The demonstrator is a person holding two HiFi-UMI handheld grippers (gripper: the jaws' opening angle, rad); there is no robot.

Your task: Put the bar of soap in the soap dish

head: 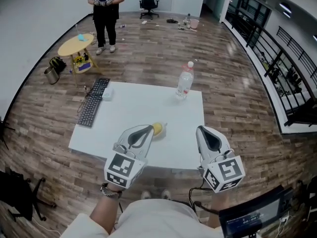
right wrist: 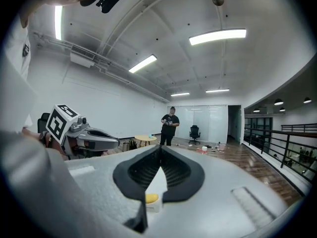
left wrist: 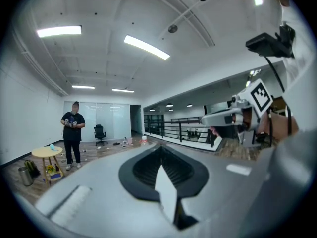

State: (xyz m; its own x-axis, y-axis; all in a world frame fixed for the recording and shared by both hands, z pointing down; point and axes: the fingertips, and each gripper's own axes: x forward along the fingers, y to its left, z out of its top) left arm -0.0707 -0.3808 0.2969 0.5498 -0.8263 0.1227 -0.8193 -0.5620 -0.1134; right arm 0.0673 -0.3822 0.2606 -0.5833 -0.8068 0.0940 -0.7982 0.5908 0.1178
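The yellow bar of soap (head: 158, 129) lies near the front middle of the white table (head: 138, 108), on what looks like a small white soap dish (right wrist: 153, 206). My left gripper (head: 148, 129) hovers just left of the soap, partly covering it, with its jaws shut and empty. My right gripper (head: 202, 130) hangs over the table's front right, jaws shut on nothing. In the right gripper view the soap (right wrist: 151, 198) shows low through the gap under the closed jaws (right wrist: 161, 150). The left gripper view looks level across the room past its closed jaws (left wrist: 161, 148), with no soap in sight.
A black keyboard (head: 93, 103) lies along the table's left edge. A clear water bottle (head: 184, 82) stands at the back right. A person (head: 106, 14) stands far off beside a small yellow round table (head: 76, 44). Railings (head: 277, 58) run along the right.
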